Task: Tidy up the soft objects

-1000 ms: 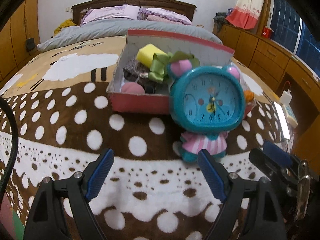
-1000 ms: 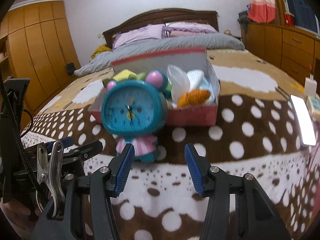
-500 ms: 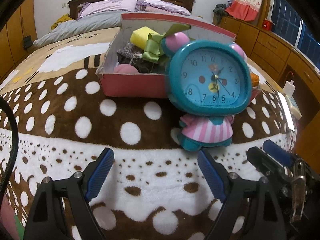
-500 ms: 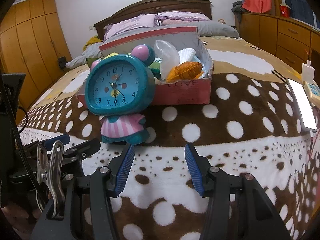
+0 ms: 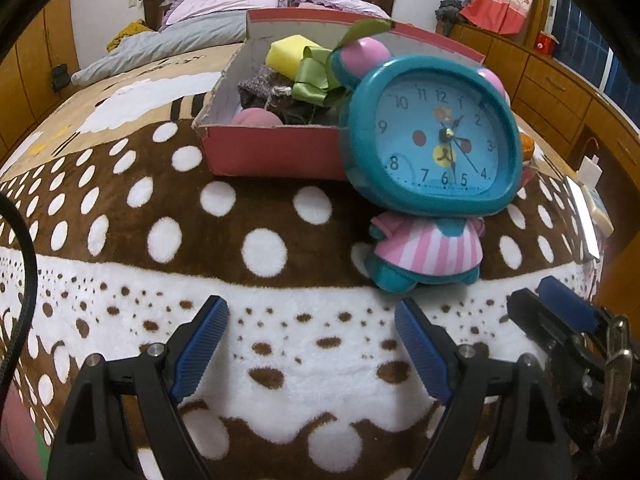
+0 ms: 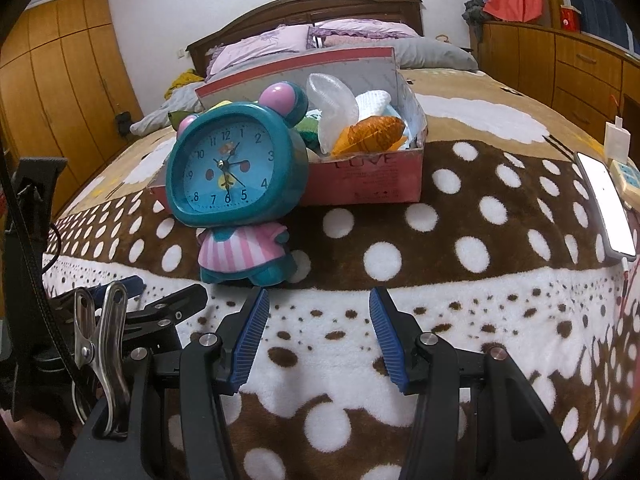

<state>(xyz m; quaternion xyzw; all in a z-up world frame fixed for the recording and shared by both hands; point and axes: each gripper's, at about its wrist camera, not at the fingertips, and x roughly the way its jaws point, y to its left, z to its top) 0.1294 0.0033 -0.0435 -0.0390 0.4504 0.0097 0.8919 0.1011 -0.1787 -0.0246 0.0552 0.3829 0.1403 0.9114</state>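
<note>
A red cardboard box (image 5: 272, 152) stands on the spotted blanket and holds soft things: a yellow sponge (image 5: 286, 54), a green ribbon (image 5: 314, 80), a grey knitted piece (image 5: 266, 88) and a pink ball (image 5: 256, 119). In the right wrist view the box (image 6: 364, 176) also shows an orange knitted piece (image 6: 370, 136) and a white piece (image 6: 372, 102). A teal doll-shaped alarm clock (image 5: 432, 148) stands upright in front of the box; it also shows in the right wrist view (image 6: 236, 172). My left gripper (image 5: 310, 350) is open and empty above the blanket, short of the clock. My right gripper (image 6: 318, 336) is open and empty to the clock's right.
A lit phone (image 6: 606, 204) and a white charger (image 6: 618, 140) lie at the bed's right edge. Pillows (image 5: 224, 0) and a wooden headboard (image 6: 304, 8) are at the far end. Wooden drawers (image 5: 560, 88) line the right wall, wardrobes (image 6: 60, 92) the left.
Both grippers have moved forward toward the clock and box, which now look larger and nearer. Both stay open and empty. Nothing on the bed has moved.
</note>
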